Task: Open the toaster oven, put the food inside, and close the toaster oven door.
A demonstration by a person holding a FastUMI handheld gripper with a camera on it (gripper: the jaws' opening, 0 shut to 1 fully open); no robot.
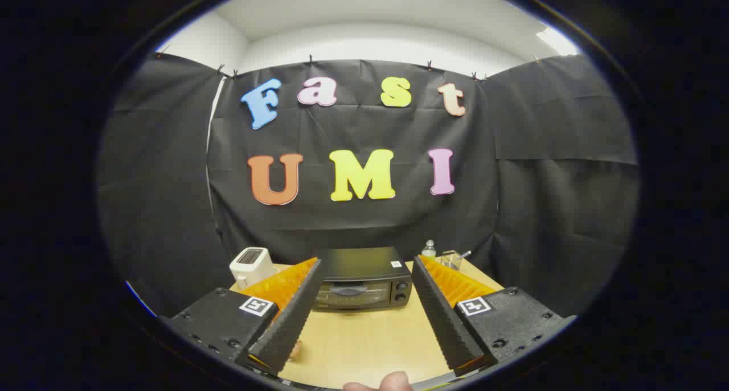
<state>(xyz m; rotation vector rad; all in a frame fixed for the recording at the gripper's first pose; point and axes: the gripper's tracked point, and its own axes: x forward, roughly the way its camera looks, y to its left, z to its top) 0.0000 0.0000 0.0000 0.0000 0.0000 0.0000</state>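
Work is barely beginning: tool is hanging spread open and empty before the closed black toaster oven on the wooden counter, food not yet loaded.

just the one cam, riding on the gripper and looking forward along its two spread-apart fingers; it sits above the near end of the table, aimed level at the toaster oven across it, door shut; booth wall behind
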